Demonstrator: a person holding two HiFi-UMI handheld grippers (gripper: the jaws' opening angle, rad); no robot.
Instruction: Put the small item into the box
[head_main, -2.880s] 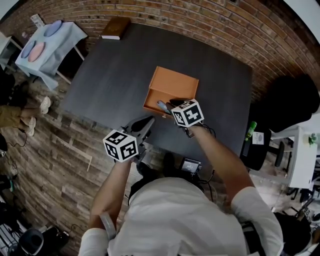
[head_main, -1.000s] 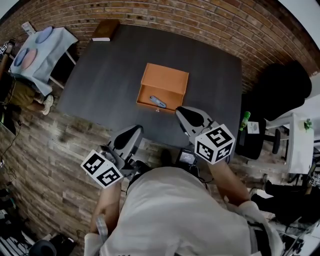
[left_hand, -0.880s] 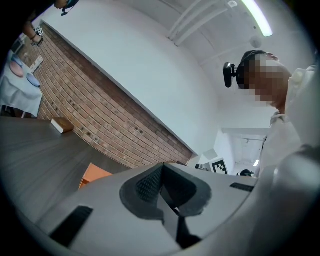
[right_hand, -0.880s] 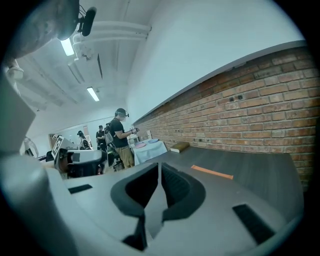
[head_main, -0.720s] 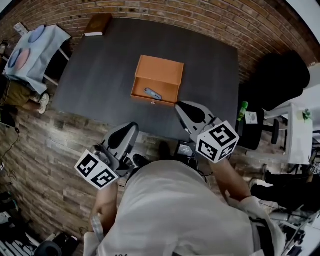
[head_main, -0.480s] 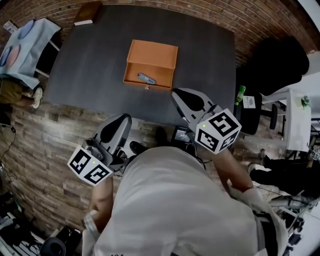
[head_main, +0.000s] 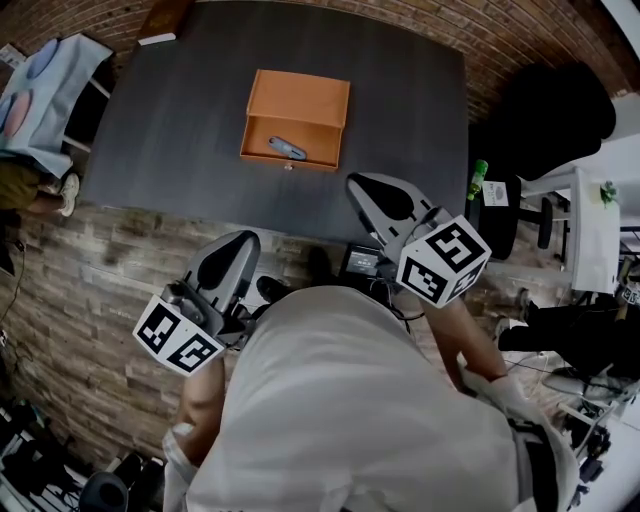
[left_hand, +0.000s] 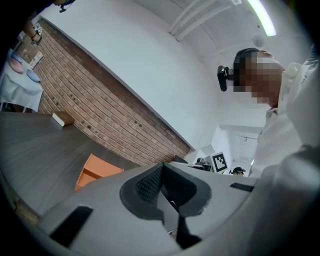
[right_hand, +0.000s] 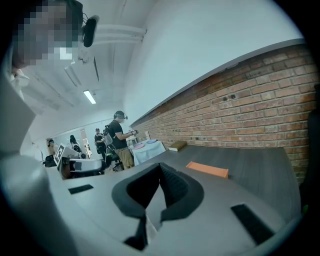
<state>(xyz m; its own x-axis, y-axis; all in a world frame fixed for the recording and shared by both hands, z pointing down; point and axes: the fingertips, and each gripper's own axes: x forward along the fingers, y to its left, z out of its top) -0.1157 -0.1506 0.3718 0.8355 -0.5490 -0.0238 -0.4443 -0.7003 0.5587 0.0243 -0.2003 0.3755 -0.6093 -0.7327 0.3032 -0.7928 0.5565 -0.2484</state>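
The orange box (head_main: 297, 100) stands open on the dark table (head_main: 400, 100), and the small grey item (head_main: 287, 149) lies inside its front part. Both grippers are drawn back off the table's near edge, close to the person's body. My left gripper (head_main: 244, 239) hangs at the lower left, shut and empty. My right gripper (head_main: 356, 183) is at the table's near edge, to the right of and below the box, shut with nothing between its pads. The box (left_hand: 94, 173) shows beyond my left gripper (left_hand: 161, 165) in its own view. It (right_hand: 207, 169) also lies far past my right gripper (right_hand: 160, 165).
A brown book (head_main: 165, 20) lies at the table's far left corner. A cloth-covered side table (head_main: 40, 90) stands left, a black chair (head_main: 545, 110) and a green bottle (head_main: 478, 178) right. A dark device (head_main: 360, 260) sits below the near edge. People (right_hand: 117, 137) stand far off.
Earlier the right gripper was at the box with the item; since then it has drawn back and the item lies in the box. Both grippers have pulled further toward the person.
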